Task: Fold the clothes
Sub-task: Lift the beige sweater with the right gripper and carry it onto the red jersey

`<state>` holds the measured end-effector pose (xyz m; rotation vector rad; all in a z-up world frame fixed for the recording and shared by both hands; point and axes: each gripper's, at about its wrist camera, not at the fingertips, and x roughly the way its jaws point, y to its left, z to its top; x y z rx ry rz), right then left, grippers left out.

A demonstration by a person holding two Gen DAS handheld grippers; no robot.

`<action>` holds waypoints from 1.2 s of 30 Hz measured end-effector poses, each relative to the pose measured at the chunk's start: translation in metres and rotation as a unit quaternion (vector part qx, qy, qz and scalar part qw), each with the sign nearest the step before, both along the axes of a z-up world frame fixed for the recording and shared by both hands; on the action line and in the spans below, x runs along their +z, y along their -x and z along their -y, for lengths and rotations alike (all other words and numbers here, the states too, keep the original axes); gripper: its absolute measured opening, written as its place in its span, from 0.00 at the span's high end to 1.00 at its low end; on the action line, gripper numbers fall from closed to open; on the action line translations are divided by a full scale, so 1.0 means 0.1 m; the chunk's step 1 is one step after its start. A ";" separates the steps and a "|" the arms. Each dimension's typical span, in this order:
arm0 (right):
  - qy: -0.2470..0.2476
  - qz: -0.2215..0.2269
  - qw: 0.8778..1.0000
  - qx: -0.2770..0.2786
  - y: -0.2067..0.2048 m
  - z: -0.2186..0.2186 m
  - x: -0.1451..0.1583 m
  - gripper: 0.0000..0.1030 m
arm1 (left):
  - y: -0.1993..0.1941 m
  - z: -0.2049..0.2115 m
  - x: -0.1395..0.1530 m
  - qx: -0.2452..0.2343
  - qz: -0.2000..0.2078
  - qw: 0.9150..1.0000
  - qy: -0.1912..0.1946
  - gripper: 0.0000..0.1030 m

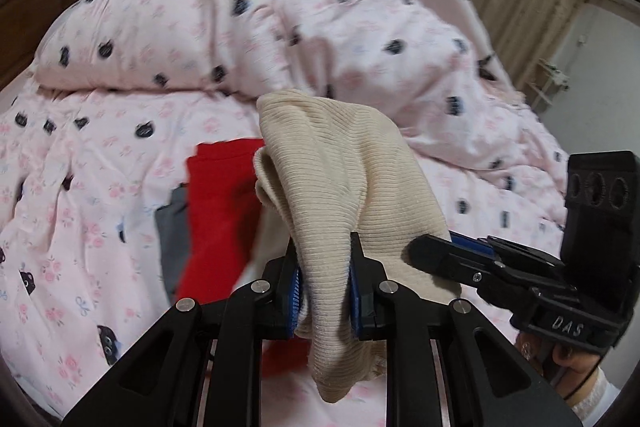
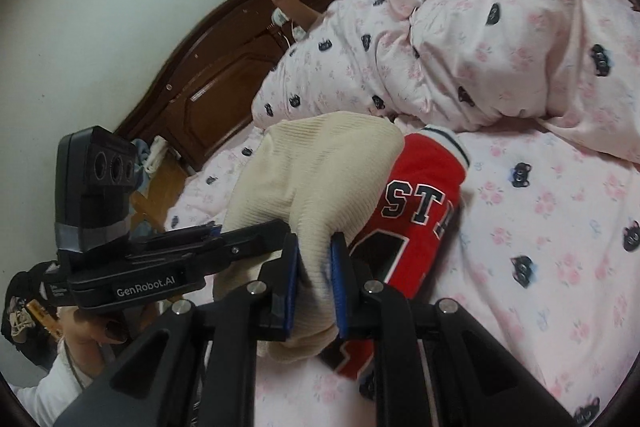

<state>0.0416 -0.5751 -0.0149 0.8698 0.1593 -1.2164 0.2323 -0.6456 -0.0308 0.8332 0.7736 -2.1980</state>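
Note:
A beige ribbed knit garment hangs bunched between both grippers above the bed. My left gripper is shut on one part of it, blue pads pressed into the cloth. My right gripper is shut on another part of the same garment. In the left wrist view the right gripper reaches in from the right, close beside mine. In the right wrist view the left gripper comes in from the left. A red jersey with black-and-white letters lies folded on the bed under the beige garment; it shows red in the left wrist view.
The bed sheet is pink with flowers and black cat faces. A bunched quilt and a pillow of the same print lie at the far side. A dark wooden headboard stands behind. A grey garment lies beside the red jersey.

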 end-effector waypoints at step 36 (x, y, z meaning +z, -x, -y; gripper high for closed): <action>-0.028 -0.132 0.990 0.033 -0.31 -0.25 -0.24 0.67 | -0.54 -0.22 -0.44 0.060 0.019 0.998 0.009 0.28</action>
